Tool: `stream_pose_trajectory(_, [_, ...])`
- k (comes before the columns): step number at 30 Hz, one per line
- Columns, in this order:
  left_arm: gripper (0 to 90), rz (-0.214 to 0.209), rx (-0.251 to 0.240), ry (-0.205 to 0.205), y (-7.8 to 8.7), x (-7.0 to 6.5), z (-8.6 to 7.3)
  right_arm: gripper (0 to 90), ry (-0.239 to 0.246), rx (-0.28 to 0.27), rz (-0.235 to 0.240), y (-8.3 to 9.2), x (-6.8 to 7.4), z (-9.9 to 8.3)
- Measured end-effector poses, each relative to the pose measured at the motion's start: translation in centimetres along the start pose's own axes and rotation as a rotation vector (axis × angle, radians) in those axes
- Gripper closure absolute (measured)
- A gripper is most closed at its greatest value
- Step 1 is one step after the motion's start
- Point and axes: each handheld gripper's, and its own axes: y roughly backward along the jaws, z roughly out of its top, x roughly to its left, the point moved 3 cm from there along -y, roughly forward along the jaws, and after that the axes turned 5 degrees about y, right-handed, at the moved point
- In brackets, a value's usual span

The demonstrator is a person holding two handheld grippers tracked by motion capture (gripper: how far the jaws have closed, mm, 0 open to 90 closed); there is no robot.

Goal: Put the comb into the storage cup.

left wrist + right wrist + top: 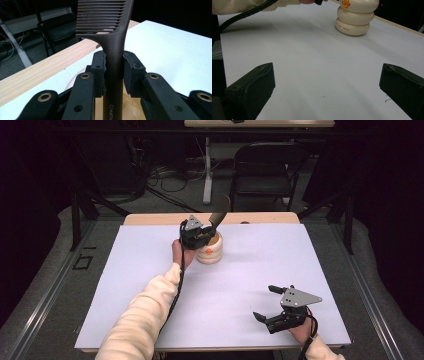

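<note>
- The right hand-held gripper (271, 302) rests near the counter's near right corner, low over the white sheet, with its jaws spread wide apart and nothing between them.
- In the right gripper view the two black jaws of that hand-held gripper stand at the picture's left and right edges, with bare white counter (317, 75) between them.
- A cream-sleeved forearm (145, 315) comes in from the near edge, left of the middle, and stretches toward the far half of the counter; a black cable (175, 300) runs along it.
- The left hand-held gripper (200, 231) is held up over the far middle of the counter, just above and to the left of a cream, ribbed holder (210, 251).
- Its jaws are clamped on the handle of a dark brown comb (113, 57); in the left gripper view the two pads press on the handle from both sides, just under the toothed part.
- The comb stands nearly upright, teeth end up and handle end down toward the holder's open top; how deep the handle reaches inside I cannot tell.
- The holder stands on the white sheet near the far edge, well apart from the right hand-held gripper; an orange mark (346, 3) shows on its side.
- Past the far edge, a black folding chair (265, 170) stands on the floor.
</note>
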Motion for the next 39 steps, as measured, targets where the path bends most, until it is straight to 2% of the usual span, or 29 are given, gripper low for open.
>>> stream_pose_trajectory(6, [72.6, 0.002, 0.008, 0.004, 0.02, -0.01, -0.18, 0.0, 0.001, 0.0, 0.0, 0.0, 0.0, 0.0])
stream_pose_trajectory(17, [72.5, -0.026, 0.044, -0.003, -0.05, -0.07, -0.53, 0.0, 0.002, 0.002, 0.0, 0.01, 0.0, 0.0])
stream_pose_trajectory(36, [71.8, -0.031, 0.071, -0.015, -0.22, -0.09, -0.68, 0.0, 0.002, 0.0, 0.001, 0.02, 0.02, 0.01])
stream_pose_trajectory(37, [70.7, -0.036, 0.073, -0.012, -0.24, -0.15, -0.68, 0.0, 0.003, 0.0, 0.001, 0.02, 0.02, 0.01])
stream_pose_trajectory(39, [58.5, -0.044, 0.093, -0.019, -0.17, -0.28, -0.65, 0.0, 0.002, -0.001, 0.0, 0.03, 0.02, 0.01])
